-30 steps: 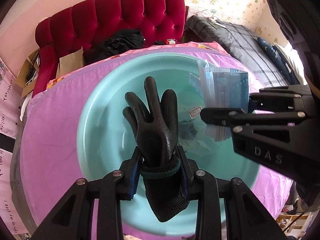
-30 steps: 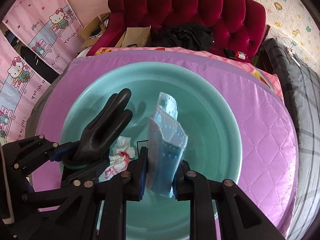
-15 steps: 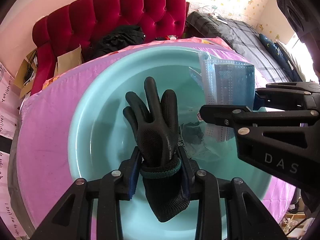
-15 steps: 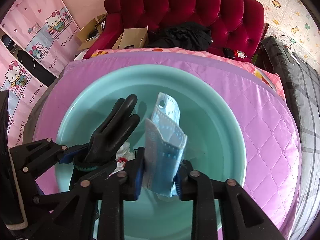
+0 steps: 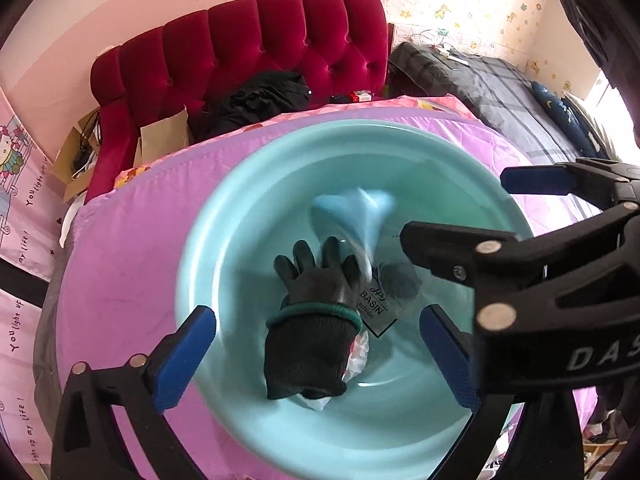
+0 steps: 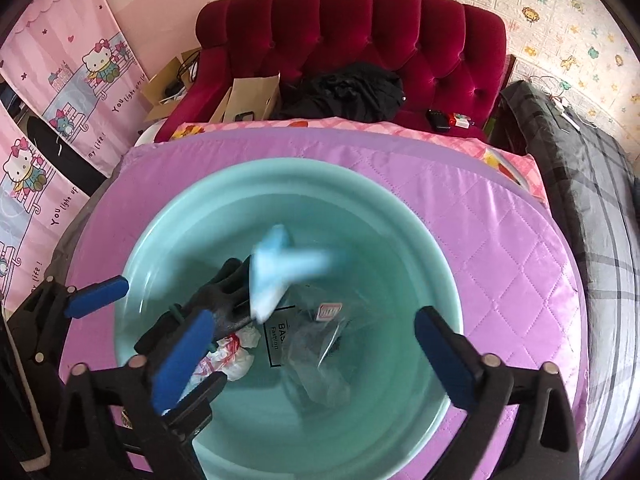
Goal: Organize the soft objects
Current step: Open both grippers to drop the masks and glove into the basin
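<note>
Both let go since half a second ago: left hand-held gripper (image 5: 316,344) and right hand-held gripper (image 6: 312,348) released, spread wide. Glove (image 5: 312,332) lies in basin (image 5: 208,248) between left fingers; mask (image 6: 280,272) falling ahead, blurred. Both light, floppy; pinch cuff or edge.

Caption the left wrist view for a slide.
Open left gripper above black glove and blurred blue mask in teal basin.

glove (image 5: 312,320) in basin (image 5: 200,248) | mask (image 5: 356,216) behind glove | basin on quilt (image 5: 116,264)
</note>
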`<action>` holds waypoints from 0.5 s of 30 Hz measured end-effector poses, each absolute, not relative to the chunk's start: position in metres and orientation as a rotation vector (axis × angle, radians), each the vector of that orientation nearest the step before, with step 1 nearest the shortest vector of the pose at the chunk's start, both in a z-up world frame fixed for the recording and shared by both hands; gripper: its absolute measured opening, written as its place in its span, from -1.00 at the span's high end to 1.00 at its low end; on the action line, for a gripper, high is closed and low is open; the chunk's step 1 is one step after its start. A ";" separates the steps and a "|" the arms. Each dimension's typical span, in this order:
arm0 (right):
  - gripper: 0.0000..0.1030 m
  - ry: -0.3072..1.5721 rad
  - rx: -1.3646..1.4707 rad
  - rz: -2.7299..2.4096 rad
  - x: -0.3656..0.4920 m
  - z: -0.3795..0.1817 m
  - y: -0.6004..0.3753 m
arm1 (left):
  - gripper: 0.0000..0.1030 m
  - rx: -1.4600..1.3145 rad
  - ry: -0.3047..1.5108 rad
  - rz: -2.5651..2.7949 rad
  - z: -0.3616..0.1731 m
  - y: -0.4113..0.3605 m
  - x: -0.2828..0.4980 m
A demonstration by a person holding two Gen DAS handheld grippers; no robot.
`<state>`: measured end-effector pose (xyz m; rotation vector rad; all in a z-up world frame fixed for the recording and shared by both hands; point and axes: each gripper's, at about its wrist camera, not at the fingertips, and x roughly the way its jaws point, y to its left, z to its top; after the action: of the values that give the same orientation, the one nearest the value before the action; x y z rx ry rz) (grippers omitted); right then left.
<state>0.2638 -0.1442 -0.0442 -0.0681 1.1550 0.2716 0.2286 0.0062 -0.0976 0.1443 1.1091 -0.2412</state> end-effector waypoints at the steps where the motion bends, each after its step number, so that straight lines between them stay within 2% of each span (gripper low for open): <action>1: -1.00 1.148 -0.071 0.269 0.262 -0.042 -0.144 | -1.00 0.147 1.106 -0.238 -0.097 0.007 0.227; 15: -1.00 1.133 -0.103 0.264 0.220 -0.027 -0.145 | -1.00 0.172 1.081 -0.218 -0.079 0.012 0.184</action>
<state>0.2202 -0.1448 -0.0272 -0.1028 1.1328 0.2644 0.1845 0.0116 -0.0788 0.1718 1.0810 -0.2176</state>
